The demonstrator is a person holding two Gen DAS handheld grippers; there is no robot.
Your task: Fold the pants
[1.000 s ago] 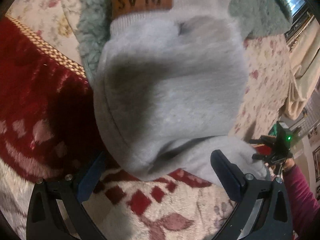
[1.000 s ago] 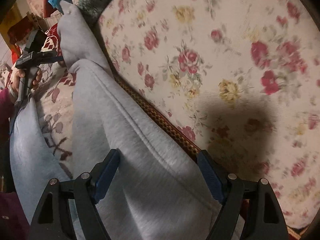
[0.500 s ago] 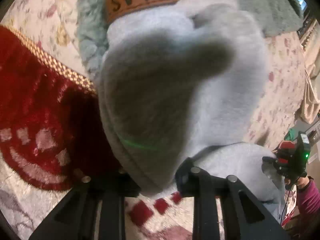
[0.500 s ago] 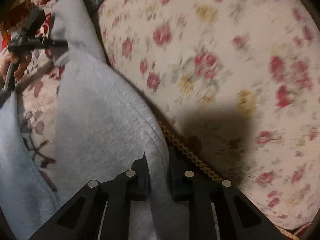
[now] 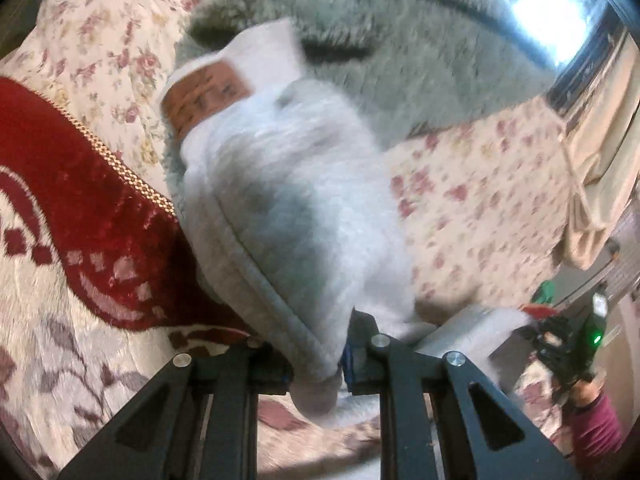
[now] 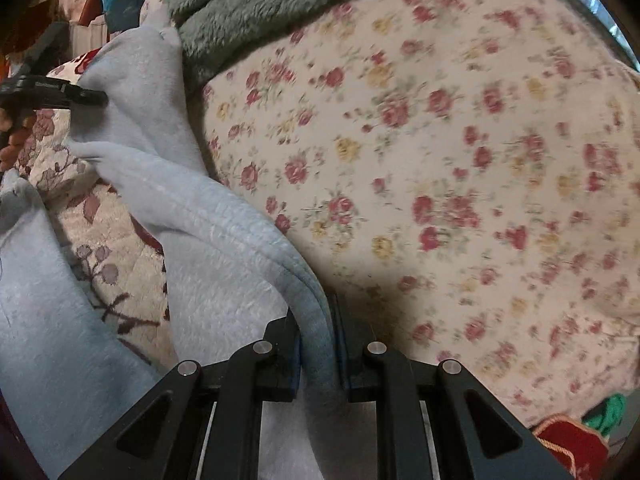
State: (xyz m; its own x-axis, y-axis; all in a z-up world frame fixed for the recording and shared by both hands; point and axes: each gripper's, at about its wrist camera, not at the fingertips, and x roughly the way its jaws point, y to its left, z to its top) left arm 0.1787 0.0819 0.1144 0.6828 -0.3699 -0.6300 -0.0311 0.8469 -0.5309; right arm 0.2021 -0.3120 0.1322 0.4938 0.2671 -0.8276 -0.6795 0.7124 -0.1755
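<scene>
Light grey fleece pants (image 5: pixel 312 200) with a brown leather waist patch (image 5: pixel 204 92) rise off the bed. My left gripper (image 5: pixel 318 360) has a seamed edge of the pants between its jaws, which are still closing, and the pads press on the fabric. In the right wrist view my right gripper (image 6: pixel 318 344) is shut on a rolled edge of the pants (image 6: pixel 224 248). The fabric stretches up and to the left to the left gripper (image 6: pixel 80 98). In the left wrist view, the right gripper (image 5: pixel 568 344) shows low on the right, held by a hand in a maroon sleeve.
A fluffy grey-green blanket (image 5: pixel 400 60) lies behind the pants. A floral quilt (image 6: pixel 440 160) covers the bed to the right. A red and cream blanket with gold trim (image 5: pixel 80 200) lies to the left. A bright window (image 5: pixel 560 8) and a cream curtain (image 5: pixel 600 160) stand at the far right.
Both grippers went from wide open to closed on the pants' edges. Both then rose, lifting the fabric off the bed and drawing it taut between them.
</scene>
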